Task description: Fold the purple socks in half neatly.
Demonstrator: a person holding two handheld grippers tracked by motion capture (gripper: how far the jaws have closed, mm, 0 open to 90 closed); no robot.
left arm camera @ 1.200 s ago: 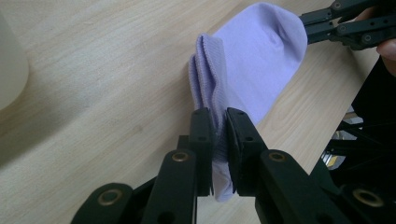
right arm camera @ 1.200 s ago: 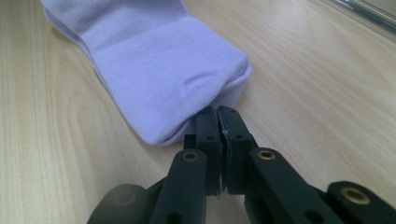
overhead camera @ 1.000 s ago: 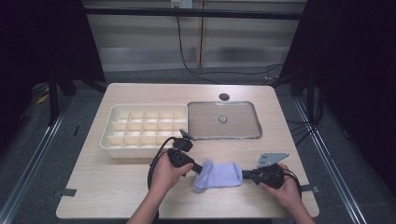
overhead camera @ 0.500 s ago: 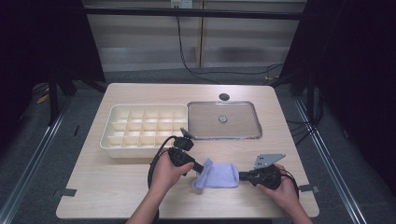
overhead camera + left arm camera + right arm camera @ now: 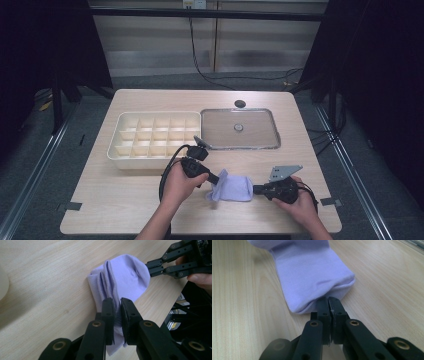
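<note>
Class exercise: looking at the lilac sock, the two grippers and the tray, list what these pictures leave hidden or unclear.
- Right gripper: whether its shut tips pinch the lilac sock or only touch its edge; the fold hides them.
- Sock's underside, against the table.
- Divided tray: compartment floors, too small in the high view.
- Left gripper: sock between jaws hidden.

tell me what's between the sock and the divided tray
In the high view, the left gripper and its hand lie between the lilac sock and the divided tray, over bare wooden table.
</note>
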